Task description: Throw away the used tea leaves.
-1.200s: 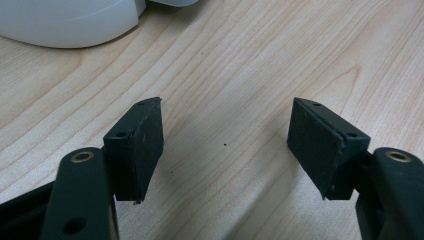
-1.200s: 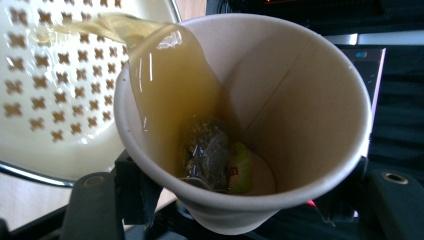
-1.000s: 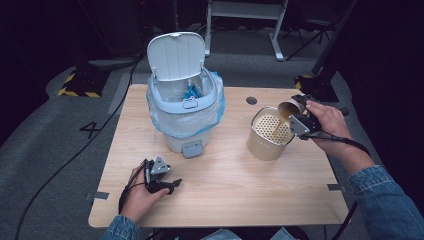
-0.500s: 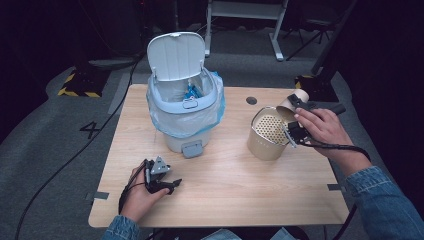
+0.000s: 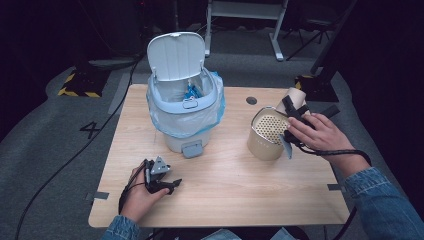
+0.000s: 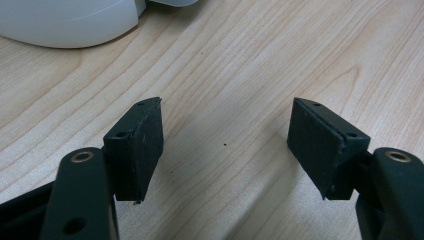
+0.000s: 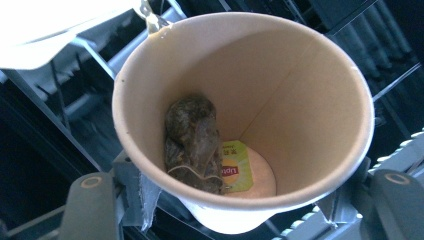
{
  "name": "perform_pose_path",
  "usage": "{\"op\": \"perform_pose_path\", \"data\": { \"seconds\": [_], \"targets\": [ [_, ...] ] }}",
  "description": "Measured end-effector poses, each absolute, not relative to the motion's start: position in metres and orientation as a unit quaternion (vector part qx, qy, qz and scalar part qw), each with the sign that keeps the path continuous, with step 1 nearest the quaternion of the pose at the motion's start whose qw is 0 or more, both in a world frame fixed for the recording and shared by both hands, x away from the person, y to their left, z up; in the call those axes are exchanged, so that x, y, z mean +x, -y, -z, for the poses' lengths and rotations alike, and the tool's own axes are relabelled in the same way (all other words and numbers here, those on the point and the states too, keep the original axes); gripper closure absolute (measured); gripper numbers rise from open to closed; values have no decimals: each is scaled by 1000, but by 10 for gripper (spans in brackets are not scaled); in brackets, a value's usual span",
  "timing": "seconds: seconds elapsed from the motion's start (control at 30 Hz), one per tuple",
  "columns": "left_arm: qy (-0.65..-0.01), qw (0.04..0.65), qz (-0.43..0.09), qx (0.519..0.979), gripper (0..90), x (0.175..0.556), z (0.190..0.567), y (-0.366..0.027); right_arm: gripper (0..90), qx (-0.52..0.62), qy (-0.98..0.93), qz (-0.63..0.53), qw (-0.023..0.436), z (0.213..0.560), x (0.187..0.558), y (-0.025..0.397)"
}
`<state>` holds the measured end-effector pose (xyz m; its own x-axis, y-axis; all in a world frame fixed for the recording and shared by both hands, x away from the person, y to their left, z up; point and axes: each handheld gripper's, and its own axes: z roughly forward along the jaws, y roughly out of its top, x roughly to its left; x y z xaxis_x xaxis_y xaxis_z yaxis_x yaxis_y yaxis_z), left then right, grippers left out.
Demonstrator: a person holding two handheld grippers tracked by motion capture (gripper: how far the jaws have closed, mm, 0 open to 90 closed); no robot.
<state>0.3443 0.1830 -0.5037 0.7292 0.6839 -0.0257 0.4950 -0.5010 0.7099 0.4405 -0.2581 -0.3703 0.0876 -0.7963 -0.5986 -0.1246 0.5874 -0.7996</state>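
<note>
High view hides most of the right gripper point(image 5: 295, 112) under the person's right hand point(image 5: 320, 135), so the jaws there are hard to make out; it sits at the far right rim of the strainer can point(image 5: 267, 135), with the paper cup point(image 5: 295, 96) tipped behind it, its mouth turned away from the camera. Right gripper view looks straight into that cup point(image 7: 245, 115): the jaws are clamped on its outside wall, low on either side, and a wet teabag point(image 7: 194, 142) clings to the inner wall with its yellow tag point(image 7: 236, 172) lying on the bottom. The cup's lower rim is cut off by the frame's edge. Behind the cup lies blurred dark framework, too unclear to name. Left gripper point(image 5: 159, 177) rests on the table point(image 5: 235, 185) near its front left edge, held in the left hand point(image 5: 140, 197); left gripper view shows its jaws wide apart over bare wood, gripping nothing, with the bin's pale base point(image 6: 70, 22) cut off at the top. The bin point(image 5: 185, 107) stands with its lid up and a liner over its rim, well apart from the can, with bare wood between them and across the front of the table.
</note>
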Motion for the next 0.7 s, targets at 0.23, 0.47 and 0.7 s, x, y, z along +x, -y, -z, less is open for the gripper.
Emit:
{"op": "perform_pose_path", "data": {
  "seconds": [0.23,0.47,0.7],
  "targets": [
    [-344,362,-130,856,311,344,504,-183,326,-402,-576,304,643,375,438,255],
    [-344,362,-130,856,311,344,504,-183,326,-411,-560,320,644,374,436,255],
    [-344,362,-130,857,311,344,504,-183,333,-419,-563,320,637,376,435,253]
  ]
}}
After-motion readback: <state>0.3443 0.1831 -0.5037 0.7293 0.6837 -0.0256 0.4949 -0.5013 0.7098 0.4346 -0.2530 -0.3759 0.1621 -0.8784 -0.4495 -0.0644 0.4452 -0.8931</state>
